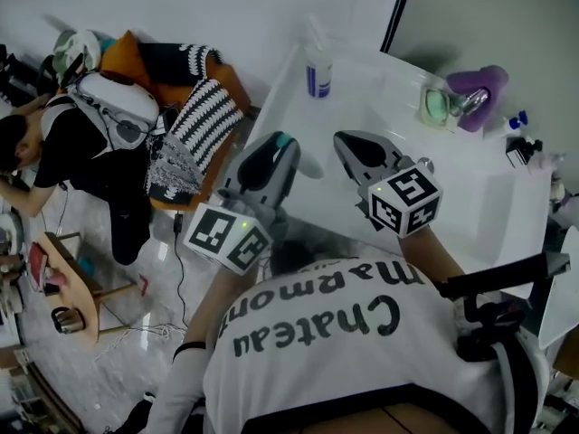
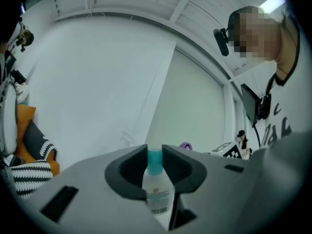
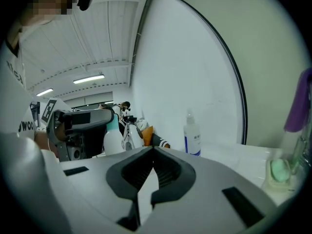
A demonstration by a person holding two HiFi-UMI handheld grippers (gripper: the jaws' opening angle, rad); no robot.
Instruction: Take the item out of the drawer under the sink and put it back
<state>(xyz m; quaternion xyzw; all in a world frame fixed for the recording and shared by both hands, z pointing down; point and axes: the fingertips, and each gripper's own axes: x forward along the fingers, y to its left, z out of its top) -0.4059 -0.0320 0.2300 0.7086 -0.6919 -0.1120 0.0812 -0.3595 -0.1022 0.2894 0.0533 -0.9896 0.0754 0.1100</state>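
A small white bottle with a teal cap [image 2: 157,186] stands upright between the pads of my left gripper [image 2: 154,162], which is shut on its neck and shoulder. In the head view the left gripper [image 1: 274,156] is held up in front of the white sink counter [image 1: 507,215], and the bottle [image 1: 306,163] pokes out past its tips. In the right gripper view the same bottle [image 3: 113,139] shows at the left. My right gripper [image 1: 355,152] hangs beside the left one, its tips [image 3: 152,152] together with nothing between them. The drawer is hidden.
A white spray bottle with a blue label [image 1: 317,69] stands at the counter's back left. A purple holder [image 1: 479,90] and a green soap dish [image 1: 437,105] sit at the back right. A person [image 1: 63,147] sits by clothes and bags on the floor at the left.
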